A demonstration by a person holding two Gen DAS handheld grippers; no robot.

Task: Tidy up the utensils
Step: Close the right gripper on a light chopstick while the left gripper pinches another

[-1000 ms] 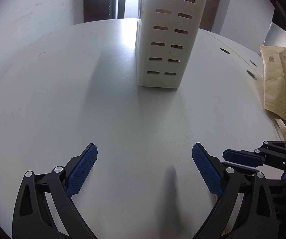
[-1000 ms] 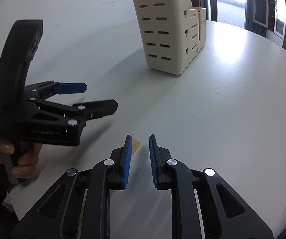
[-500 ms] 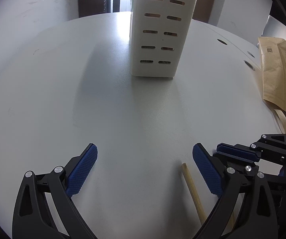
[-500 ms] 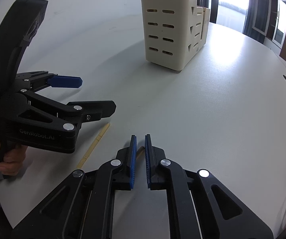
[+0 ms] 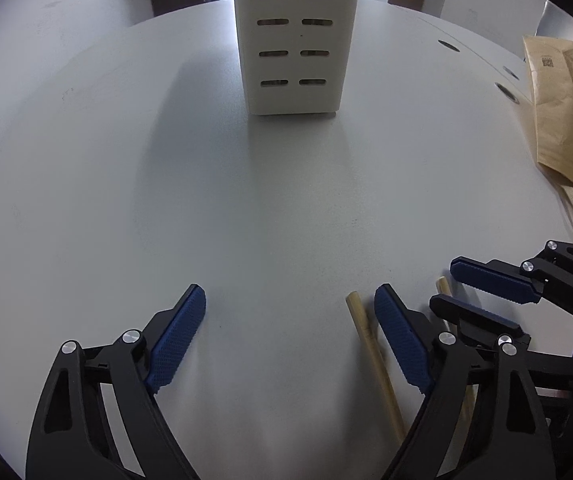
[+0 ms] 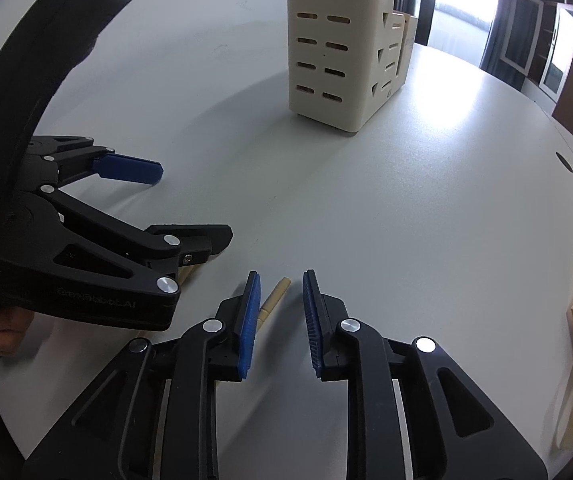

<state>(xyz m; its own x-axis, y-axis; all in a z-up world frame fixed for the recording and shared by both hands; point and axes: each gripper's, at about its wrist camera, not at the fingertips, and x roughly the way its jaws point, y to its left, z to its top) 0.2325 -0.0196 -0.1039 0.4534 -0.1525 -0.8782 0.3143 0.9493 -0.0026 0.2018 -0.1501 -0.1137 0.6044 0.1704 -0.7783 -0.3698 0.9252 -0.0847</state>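
Note:
A cream slotted utensil holder (image 5: 294,40) stands upright on the white table, also in the right wrist view (image 6: 338,44). My left gripper (image 5: 290,312) is open and empty; one wooden chopstick (image 5: 374,364) lies on the table just inside its right finger. A second chopstick (image 6: 272,298) lies with its end between the pads of my right gripper (image 6: 278,300), which is open around it without touching. The left gripper (image 6: 158,208) also shows in the right wrist view, and the right gripper (image 5: 482,296) in the left wrist view.
A brown paper bag (image 5: 562,120) lies at the table's right edge. Round cable holes (image 5: 448,45) sit along the far right of the table (image 5: 126,160). A wall and dark doorway stand behind the holder.
Both grippers have moved forward toward the holder. The right gripper, nearly shut half a second ago, has opened. Two chopsticks have come into view on the table.

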